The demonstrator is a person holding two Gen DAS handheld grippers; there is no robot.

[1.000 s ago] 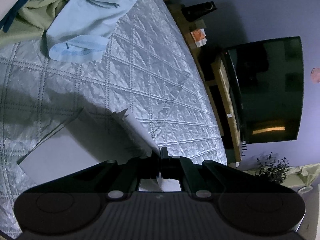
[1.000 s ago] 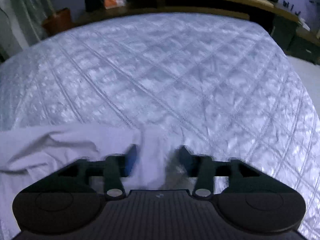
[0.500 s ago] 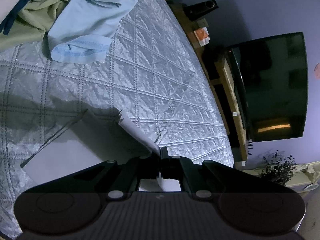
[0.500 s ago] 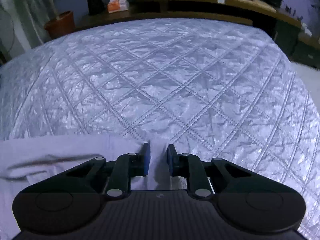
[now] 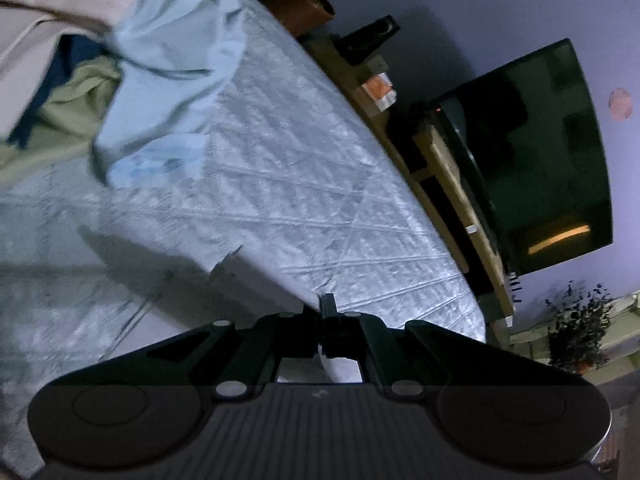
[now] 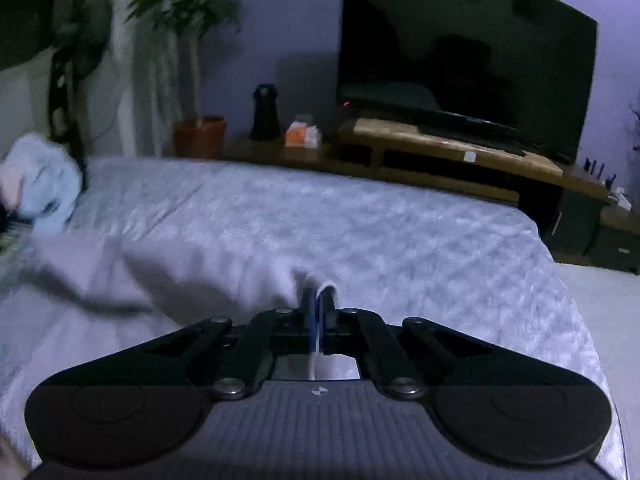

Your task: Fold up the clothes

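Note:
A white garment lies spread on the quilted bed. My right gripper is shut on its near edge and holds that edge lifted above the bed. My left gripper is shut on another edge of the same white garment, which hangs taut from the jaws down to the bed. A pile of unfolded clothes, light blue and green, lies at the far end of the bed; it also shows in the right wrist view.
A dark television stands on a low wooden cabinet beyond the bed. A potted plant, a fan, a black object and an orange box stand along the wall.
My right gripper closed on the garment's edge and lifted it, tilting up so the television comes into view. My left gripper stayed shut and rose with its edge.

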